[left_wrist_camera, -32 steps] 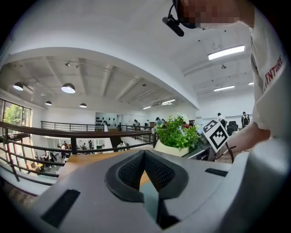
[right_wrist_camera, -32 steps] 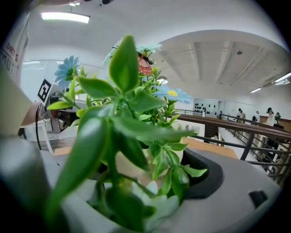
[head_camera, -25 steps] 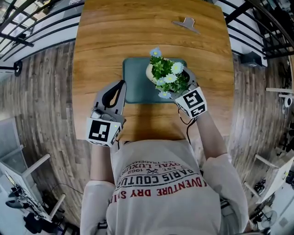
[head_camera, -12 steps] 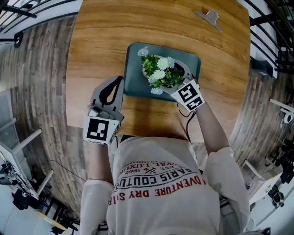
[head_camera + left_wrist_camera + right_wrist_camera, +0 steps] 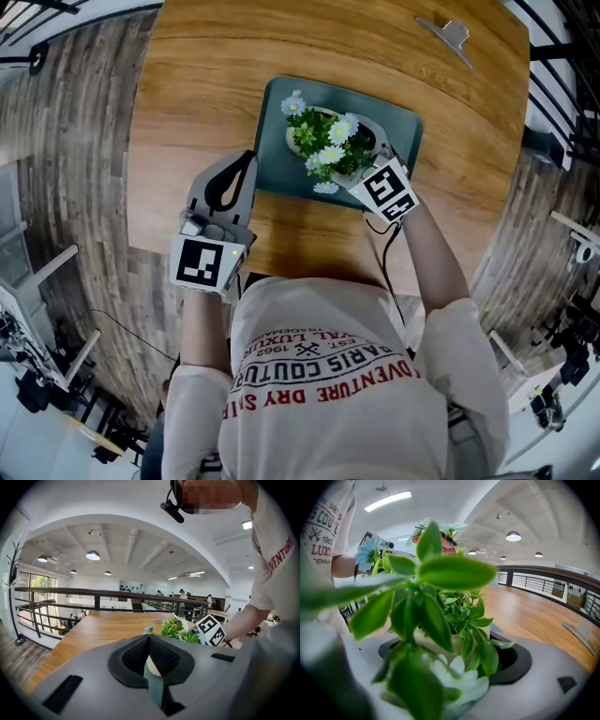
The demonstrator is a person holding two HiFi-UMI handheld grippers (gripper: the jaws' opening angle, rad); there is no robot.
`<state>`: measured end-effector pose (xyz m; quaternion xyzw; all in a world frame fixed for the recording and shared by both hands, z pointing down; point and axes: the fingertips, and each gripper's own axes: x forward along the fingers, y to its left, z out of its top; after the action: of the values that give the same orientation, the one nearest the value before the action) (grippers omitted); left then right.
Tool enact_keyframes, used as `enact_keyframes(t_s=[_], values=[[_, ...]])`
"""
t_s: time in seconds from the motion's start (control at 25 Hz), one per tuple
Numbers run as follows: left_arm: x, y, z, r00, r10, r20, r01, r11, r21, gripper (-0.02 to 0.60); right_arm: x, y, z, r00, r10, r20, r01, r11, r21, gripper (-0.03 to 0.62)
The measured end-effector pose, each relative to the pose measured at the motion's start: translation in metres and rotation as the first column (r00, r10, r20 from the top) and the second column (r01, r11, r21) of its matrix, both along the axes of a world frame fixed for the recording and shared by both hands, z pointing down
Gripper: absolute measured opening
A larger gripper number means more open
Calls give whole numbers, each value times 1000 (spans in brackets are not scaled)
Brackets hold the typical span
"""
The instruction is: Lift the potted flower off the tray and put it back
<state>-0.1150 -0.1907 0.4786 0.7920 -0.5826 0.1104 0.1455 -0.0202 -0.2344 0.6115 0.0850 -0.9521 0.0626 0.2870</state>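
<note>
The potted flower (image 5: 328,142), white and blue blooms in a cream pot, is over the middle of the teal tray (image 5: 398,120) on the wooden table. My right gripper (image 5: 349,150) reaches in from the near right and is shut on the pot (image 5: 436,643), leaves covering most of its view. I cannot tell whether the pot touches the tray. My left gripper (image 5: 247,159) is shut and empty, its tip at the tray's near-left edge. In the left gripper view, the left gripper (image 5: 149,637) points toward the flowers (image 5: 180,631).
A small metal clip-like object (image 5: 448,36) lies at the table's far right. The table's near edge (image 5: 309,267) runs just in front of the person's shirt. Railings and wood floor surround the table.
The right gripper has carried the potted flower leftward, from over the tray's right part to over its middle. The left gripper has kept its place beside the tray.
</note>
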Motion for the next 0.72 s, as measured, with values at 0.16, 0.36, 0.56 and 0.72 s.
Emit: enact_keyframes(t_s=[0.16,0.36,0.56,0.72], values=[[-1,2,5,1000,2,3,-2,1000,-14,12,-2,3,0,999,21,38,-20,999,-28,477],[5,-5,7,1000,15,13,-14,1000,-25,12,3,-1,-14,994,50,100,-48,999,-18,479],[10,-4,-10,999,50,15,-50,999,9,12,13,1,-33,993,84,77,-86,996,21,477],[15,0,-27,995,92,28,-93,994,49,12,29,1,-53,989,142,51,-145,987,73,477]])
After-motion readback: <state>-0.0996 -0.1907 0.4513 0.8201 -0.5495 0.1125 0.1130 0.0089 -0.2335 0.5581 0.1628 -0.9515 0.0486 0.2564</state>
